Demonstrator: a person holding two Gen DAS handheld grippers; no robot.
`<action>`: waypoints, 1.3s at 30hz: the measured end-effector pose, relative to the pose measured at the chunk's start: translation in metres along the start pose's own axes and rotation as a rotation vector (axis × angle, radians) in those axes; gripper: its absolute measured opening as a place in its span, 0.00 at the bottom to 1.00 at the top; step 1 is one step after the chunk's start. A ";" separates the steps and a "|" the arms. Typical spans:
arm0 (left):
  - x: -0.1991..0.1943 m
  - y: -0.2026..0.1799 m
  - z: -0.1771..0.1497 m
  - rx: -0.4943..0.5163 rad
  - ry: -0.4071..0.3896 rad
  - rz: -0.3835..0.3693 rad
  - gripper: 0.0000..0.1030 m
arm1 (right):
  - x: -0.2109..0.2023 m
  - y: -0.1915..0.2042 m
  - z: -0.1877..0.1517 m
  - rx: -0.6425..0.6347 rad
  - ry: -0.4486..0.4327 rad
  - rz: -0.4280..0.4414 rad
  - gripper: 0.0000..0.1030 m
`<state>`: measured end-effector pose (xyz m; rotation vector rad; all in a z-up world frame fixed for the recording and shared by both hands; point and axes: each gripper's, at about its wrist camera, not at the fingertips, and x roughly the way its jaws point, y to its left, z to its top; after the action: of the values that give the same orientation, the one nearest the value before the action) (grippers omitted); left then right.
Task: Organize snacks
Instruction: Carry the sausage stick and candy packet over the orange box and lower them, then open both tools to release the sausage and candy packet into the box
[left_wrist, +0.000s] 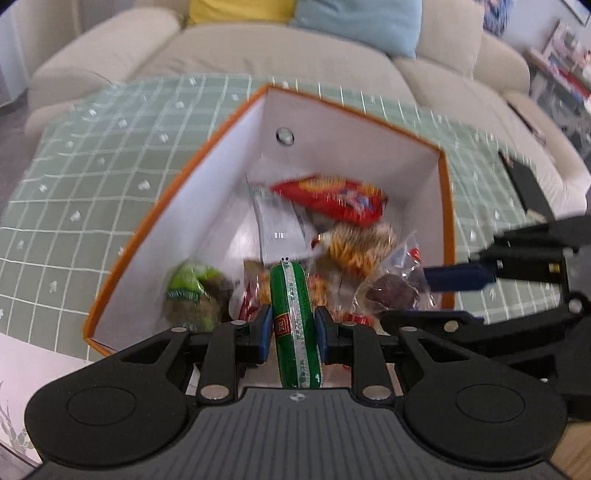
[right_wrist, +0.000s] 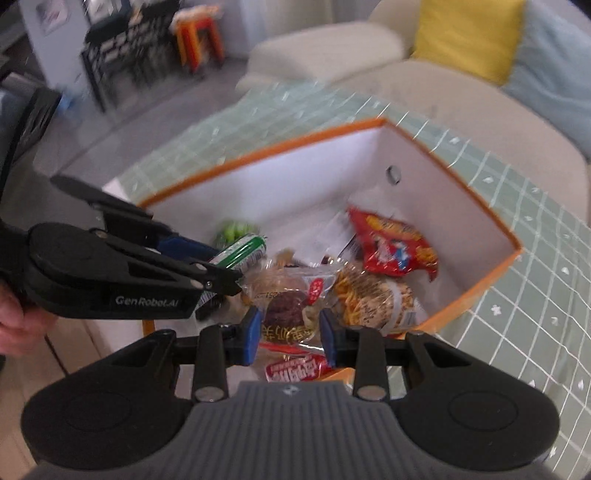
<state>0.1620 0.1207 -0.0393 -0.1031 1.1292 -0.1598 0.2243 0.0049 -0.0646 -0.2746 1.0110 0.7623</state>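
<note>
Green sausage stick (left_wrist: 294, 325), clamped lengthwise in the left claw (left_wrist: 291, 328), hangs over the orange box (left_wrist: 177, 184) (right claw (right_wrist: 290, 332) grips a clear packet (right_wrist: 286, 314)).

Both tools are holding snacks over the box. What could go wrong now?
1. The left tool pinches the green sausage near one end, so it might slip out.
2. The right tool holds a crinkly pastry packet; squeezing may crush it.
3. Both tools crowd one corner of the orange box and may bump.

Home living room, cream sofa (left_wrist: 280, 55), cushions (right_wrist: 465, 37)
</note>
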 end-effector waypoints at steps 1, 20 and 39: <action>0.003 0.001 0.000 0.002 0.018 -0.004 0.26 | 0.004 -0.001 0.003 -0.018 0.030 0.006 0.31; 0.033 0.001 -0.001 -0.010 0.211 -0.030 0.27 | 0.049 0.017 0.008 -0.210 0.246 0.016 0.32; -0.057 -0.021 -0.005 -0.008 -0.141 0.101 0.48 | -0.034 0.011 0.006 -0.109 -0.012 -0.102 0.62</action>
<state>0.1322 0.1102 0.0131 -0.0630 0.9926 -0.0573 0.2103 0.0014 -0.0315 -0.4122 0.9383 0.7264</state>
